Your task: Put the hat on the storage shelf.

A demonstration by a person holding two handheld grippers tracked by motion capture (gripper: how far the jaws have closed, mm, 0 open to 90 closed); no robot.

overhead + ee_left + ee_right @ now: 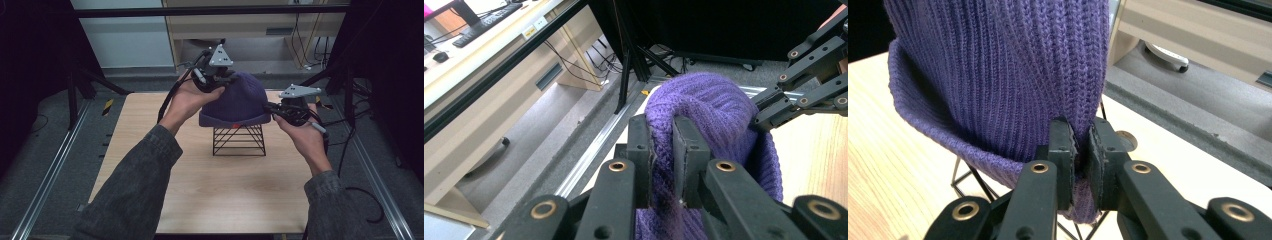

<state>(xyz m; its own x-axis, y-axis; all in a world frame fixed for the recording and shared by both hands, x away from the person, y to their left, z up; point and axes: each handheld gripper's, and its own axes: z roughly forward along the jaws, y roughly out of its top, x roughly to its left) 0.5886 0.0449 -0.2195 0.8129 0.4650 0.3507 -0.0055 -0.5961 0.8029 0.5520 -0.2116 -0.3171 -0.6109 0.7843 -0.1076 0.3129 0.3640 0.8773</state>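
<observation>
Purple beanie (239, 100) hides the wire stand's (239, 140) top; left gripper (662, 150) and right gripper (1082, 150) each pinch its knit

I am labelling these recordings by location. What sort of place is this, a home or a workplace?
Most likely a workplace, a lab or recording bench rather than a home. A black metal frame surrounds the wooden table, loose cables hang under a workbench behind it, and a desk with a keyboard stands nearby.

Lab: framed test table (150, 165), cables (305, 45)
</observation>
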